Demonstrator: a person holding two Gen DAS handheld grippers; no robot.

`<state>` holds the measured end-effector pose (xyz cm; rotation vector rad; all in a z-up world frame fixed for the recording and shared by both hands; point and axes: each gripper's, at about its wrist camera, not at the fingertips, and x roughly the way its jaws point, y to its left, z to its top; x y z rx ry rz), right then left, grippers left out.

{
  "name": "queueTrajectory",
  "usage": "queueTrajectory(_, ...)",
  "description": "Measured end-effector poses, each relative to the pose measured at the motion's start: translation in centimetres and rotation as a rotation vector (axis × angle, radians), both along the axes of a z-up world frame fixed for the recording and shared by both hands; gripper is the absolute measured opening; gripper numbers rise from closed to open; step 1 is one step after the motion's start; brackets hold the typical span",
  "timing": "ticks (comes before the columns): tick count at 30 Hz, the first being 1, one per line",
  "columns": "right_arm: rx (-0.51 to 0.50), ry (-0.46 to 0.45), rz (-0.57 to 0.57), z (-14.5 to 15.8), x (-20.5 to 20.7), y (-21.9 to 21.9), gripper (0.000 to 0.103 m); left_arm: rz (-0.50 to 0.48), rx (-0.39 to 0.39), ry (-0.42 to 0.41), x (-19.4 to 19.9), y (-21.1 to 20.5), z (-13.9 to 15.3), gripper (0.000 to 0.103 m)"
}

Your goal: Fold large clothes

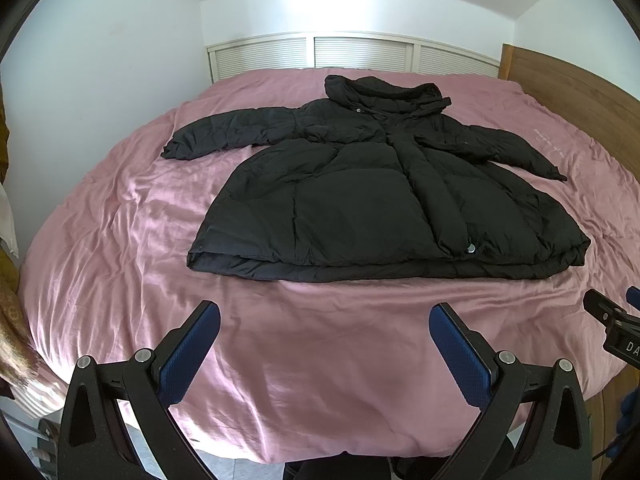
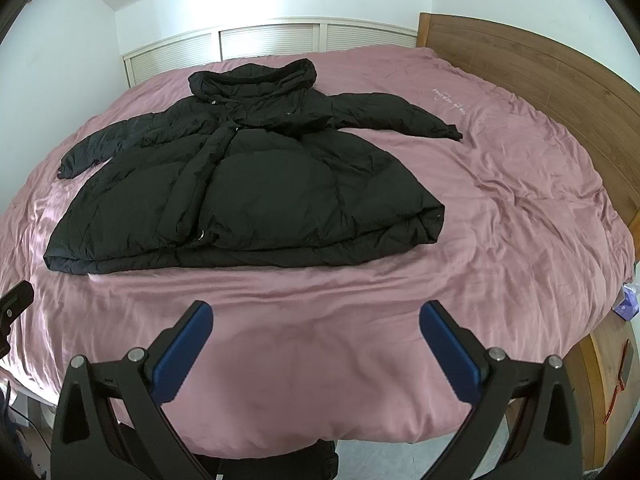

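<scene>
A black puffer coat (image 1: pixel 384 196) lies flat in the middle of the bed, front up, its quilted panels soft and creased, both sleeves spread outward and the padded hood bunched at the far end. Under it a dusty-pink duvet (image 1: pixel 304 360) is smooth and lightly wrinkled, with pale embroidered script too small to read. A wooden headboard (image 2: pixel 540 76) runs along the right. The left tool (image 1: pixel 325 338) and the right tool (image 2: pixel 316 332) hover over the near edge, blue textured pads spread wide, holding nothing.
</scene>
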<state>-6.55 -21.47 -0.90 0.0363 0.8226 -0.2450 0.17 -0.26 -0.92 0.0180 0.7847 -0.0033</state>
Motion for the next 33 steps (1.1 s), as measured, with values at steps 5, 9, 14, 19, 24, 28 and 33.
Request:
queueTrajectory(5,0.000,0.000,0.000,-0.04,0.00,-0.01,0.103,-0.003,0.004,0.003,-0.33,-0.27,0.54,0.102)
queueTrajectory(9,0.000,0.000,0.001,-0.07,0.00,-0.01,0.103,-0.004,0.002,0.005,-0.40,-0.32,0.58,0.102)
queueTrajectory(14,0.000,0.002,0.000,-0.10,0.01,-0.01,0.103,-0.004,0.003,0.005,-0.36,-0.35,0.59,0.102)
queueTrajectory(19,-0.001,0.002,0.002,-0.12,0.03,0.04,0.103,-0.003,0.004,0.006,-0.30,-0.24,0.60,0.102)
queueTrajectory(24,-0.002,0.002,0.001,-0.13,0.05,0.07,0.103,-0.002,0.004,0.005,-0.33,-0.26,0.61,0.102)
queueTrajectory(28,-0.003,0.003,-0.001,-0.03,0.23,0.12,0.103,-0.003,0.003,0.005,-0.32,-0.32,0.57,0.102)
queueTrajectory(33,-0.002,0.004,-0.001,0.35,0.59,0.21,0.103,-0.004,0.001,0.004,-0.29,-0.32,0.61,0.102)
